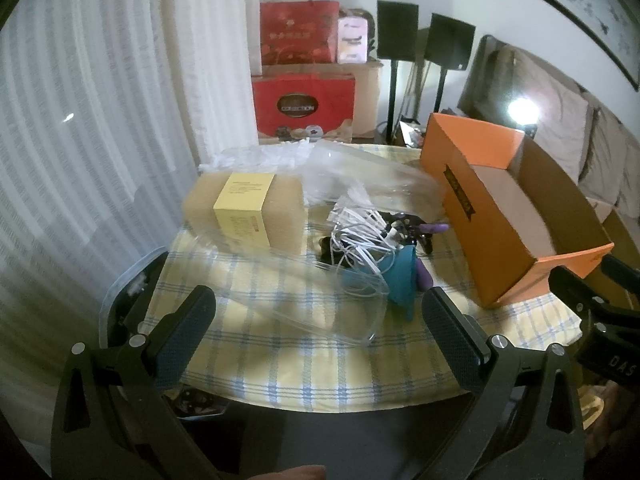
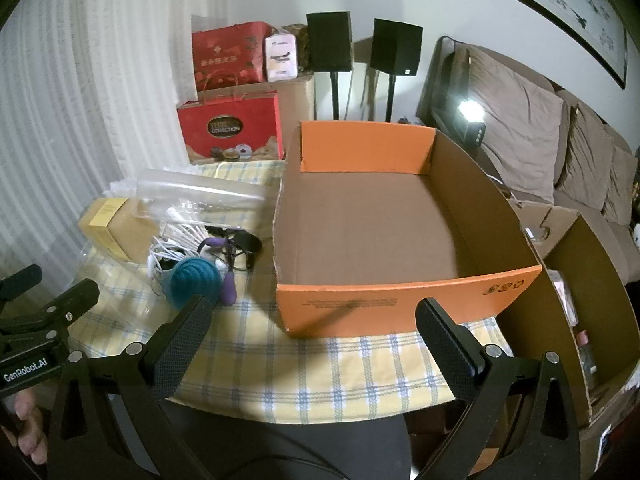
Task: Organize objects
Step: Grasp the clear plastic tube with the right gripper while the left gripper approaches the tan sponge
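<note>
An open, empty orange cardboard box (image 2: 400, 296) stands on the checked tablecloth (image 2: 320, 368); it also shows at the right of the left wrist view (image 1: 492, 216). Left of it lies a pile: a teal ridged funnel-like item (image 2: 196, 280) (image 1: 400, 276), white cables (image 1: 360, 236) (image 2: 172, 248), purple and black items (image 2: 232, 248) (image 1: 404, 228), and clear plastic packaging (image 1: 320, 292) (image 2: 192, 194). A brown box with a yellow label (image 1: 248, 208) (image 2: 108, 224) sits behind. My left gripper (image 1: 320, 324) is open and empty before the pile. My right gripper (image 2: 316, 336) is open and empty before the orange box.
Red gift bags (image 2: 232, 128) and cartons stand behind the table, with two black speakers (image 2: 396, 48) on stands. A sofa with cushions (image 2: 520, 120) and a larger cardboard box (image 2: 580, 280) are at the right. A white curtain (image 1: 100, 120) hangs at the left.
</note>
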Demonstrator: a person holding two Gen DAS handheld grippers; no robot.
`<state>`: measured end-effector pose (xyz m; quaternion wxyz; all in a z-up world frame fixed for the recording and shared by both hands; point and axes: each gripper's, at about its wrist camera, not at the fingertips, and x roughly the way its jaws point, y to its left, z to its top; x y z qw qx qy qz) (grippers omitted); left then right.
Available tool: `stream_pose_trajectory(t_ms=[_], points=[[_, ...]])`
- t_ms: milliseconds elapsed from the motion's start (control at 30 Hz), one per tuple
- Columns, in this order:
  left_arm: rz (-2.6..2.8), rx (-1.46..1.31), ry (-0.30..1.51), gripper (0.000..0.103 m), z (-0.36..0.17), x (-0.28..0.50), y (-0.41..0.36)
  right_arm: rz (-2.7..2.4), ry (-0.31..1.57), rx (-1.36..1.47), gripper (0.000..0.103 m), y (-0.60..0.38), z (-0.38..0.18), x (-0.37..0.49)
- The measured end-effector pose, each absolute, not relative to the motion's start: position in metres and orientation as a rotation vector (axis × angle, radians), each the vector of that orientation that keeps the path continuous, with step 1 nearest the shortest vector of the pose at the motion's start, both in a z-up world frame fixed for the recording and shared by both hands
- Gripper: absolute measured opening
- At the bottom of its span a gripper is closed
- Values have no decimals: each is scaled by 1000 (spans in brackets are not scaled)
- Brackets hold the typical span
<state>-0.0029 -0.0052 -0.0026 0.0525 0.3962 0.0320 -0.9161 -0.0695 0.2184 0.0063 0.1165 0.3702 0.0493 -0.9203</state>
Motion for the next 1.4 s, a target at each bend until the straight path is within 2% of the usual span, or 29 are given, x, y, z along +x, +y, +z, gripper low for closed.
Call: stream_pose_trajectory(t_ms=[433, 633, 833, 1067, 1167, 1400], points=[[-2746, 1191, 107, 103, -12, -10, -38, -2665, 167, 1063, 103, 198, 7, -79], [-2690, 1214, 254, 103, -24, -11, -82, -2582, 177, 1012, 103, 185, 8, -83], [-2648, 1193, 316, 103, -31, -8, -111, -2489, 186, 947, 103, 161, 10, -84], [-2653, 1247, 423, 101, -43, -13, -124, -2413, 261, 890, 103, 125, 7, -87], [-2650, 1278, 468, 97, -50, -18, -128, -2386, 256, 893, 102, 117, 3, -92], [-2591, 1272, 505, 97, -56, -19, -143, -2232, 248, 904, 102, 92, -11, -97]])
